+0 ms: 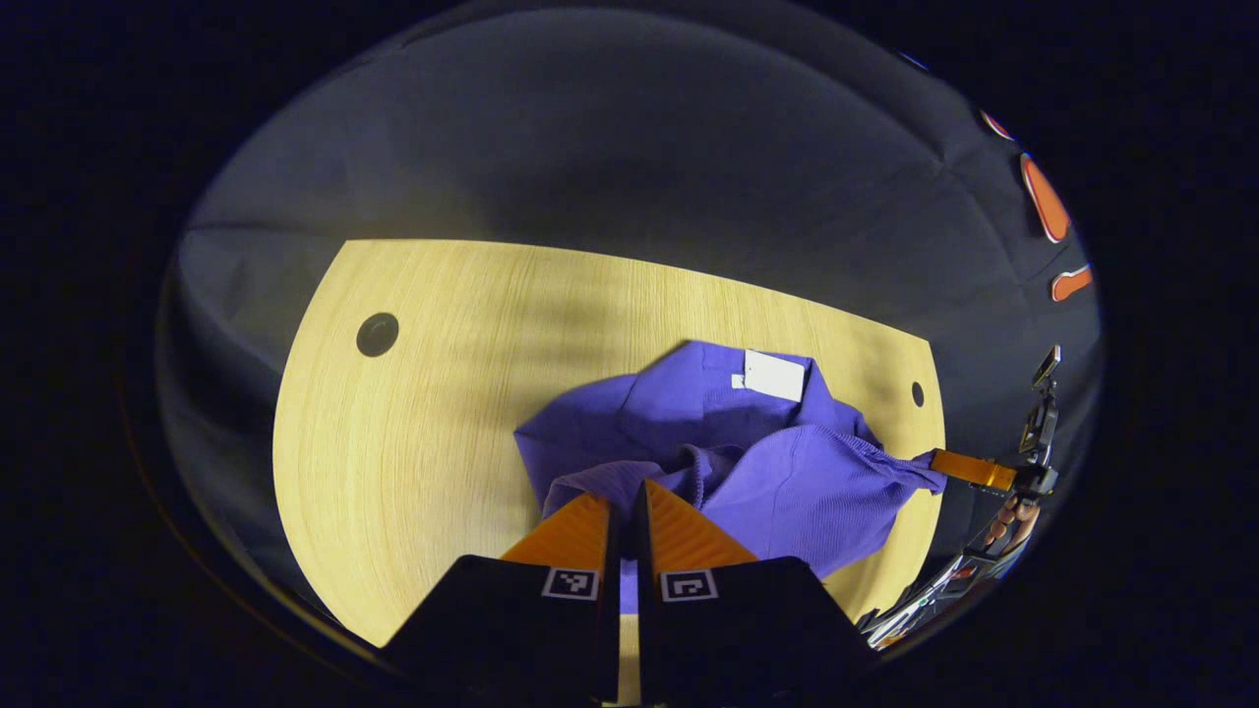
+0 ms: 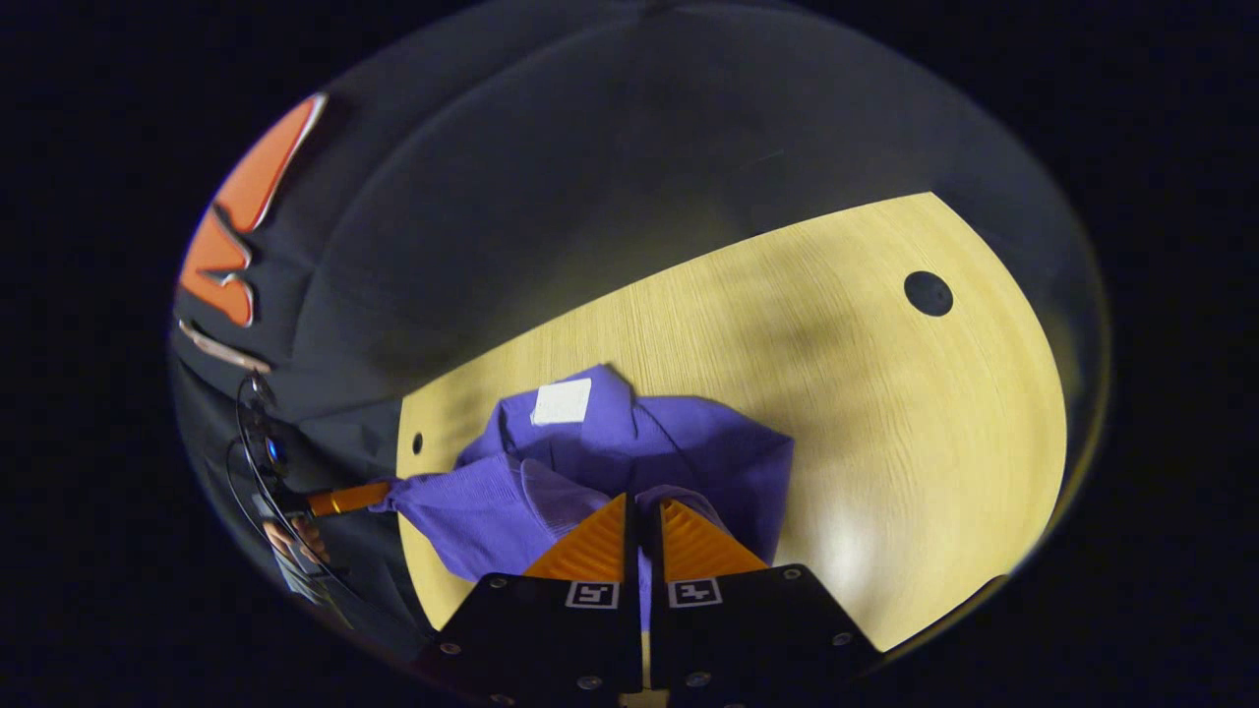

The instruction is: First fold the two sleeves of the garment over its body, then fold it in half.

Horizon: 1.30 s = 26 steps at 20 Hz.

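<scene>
On the pale wooden table [image 1: 413, 433] lies one purple garment [image 1: 689, 423], bunched toward the table's near edge, with a single white tag [image 1: 774, 375] lying on its upper part. No container stands on the table.

From the left gripper view, the left gripper [image 1: 624, 511] has its two fingers drawn close together with a strip of purple fabric running between them, so it is clenched on the garment at the near hem. Off to the right side of that view, the right gripper [image 1: 939, 460] pinches a gathered corner of the cloth just past the table's edge, pulling it into a point; part of a hand [image 1: 1013, 521] shows behind it.

From the right gripper view, the right gripper [image 2: 644, 526] likewise has its fingers nearly closed on a fold of purple fabric. At the left of this view the left gripper [image 2: 379, 495] grips a stretched tip of the garment [image 2: 629, 452] beside the table's edge.

The table [image 2: 885, 413] has plenty of bare wood around the cloth: wide open surface lies beyond the garment toward the far edge and to one side. Two round holes pierce the tabletop, a larger dark hole [image 1: 377, 334] well apart from the cloth and a smaller hole [image 1: 917, 393] near the garment's corner. Black cloth [image 1: 590, 147] backs the booth behind the far edge.
</scene>
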Each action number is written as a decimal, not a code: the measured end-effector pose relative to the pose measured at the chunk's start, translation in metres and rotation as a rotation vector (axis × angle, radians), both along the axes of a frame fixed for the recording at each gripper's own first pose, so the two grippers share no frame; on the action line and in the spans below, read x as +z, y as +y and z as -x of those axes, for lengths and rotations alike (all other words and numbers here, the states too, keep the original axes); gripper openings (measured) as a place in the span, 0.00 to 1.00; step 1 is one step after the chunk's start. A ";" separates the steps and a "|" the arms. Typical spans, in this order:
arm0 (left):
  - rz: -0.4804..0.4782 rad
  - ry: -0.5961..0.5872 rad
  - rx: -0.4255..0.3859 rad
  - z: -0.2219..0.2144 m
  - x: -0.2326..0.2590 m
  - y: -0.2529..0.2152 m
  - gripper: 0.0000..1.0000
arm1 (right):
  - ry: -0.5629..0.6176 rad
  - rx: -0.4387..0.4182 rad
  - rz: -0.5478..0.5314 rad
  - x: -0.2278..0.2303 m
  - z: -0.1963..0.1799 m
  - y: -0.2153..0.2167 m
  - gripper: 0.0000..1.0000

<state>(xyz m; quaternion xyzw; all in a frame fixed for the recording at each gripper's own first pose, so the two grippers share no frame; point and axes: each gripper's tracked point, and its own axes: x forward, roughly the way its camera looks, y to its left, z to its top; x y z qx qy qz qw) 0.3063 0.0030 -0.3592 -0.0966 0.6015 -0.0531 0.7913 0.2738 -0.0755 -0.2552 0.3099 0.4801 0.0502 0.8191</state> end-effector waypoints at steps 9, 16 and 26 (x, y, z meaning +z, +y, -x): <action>-0.097 -0.248 0.066 -0.033 0.038 0.027 0.65 | -0.183 -0.145 0.079 0.036 -0.019 -0.042 0.61; -0.187 -0.470 0.005 -0.010 0.069 0.003 0.98 | -0.364 -0.139 0.226 0.096 0.022 -0.033 0.97; -0.037 -0.795 0.042 0.051 0.205 -0.021 0.98 | -0.591 -0.081 0.377 0.169 0.081 0.013 0.97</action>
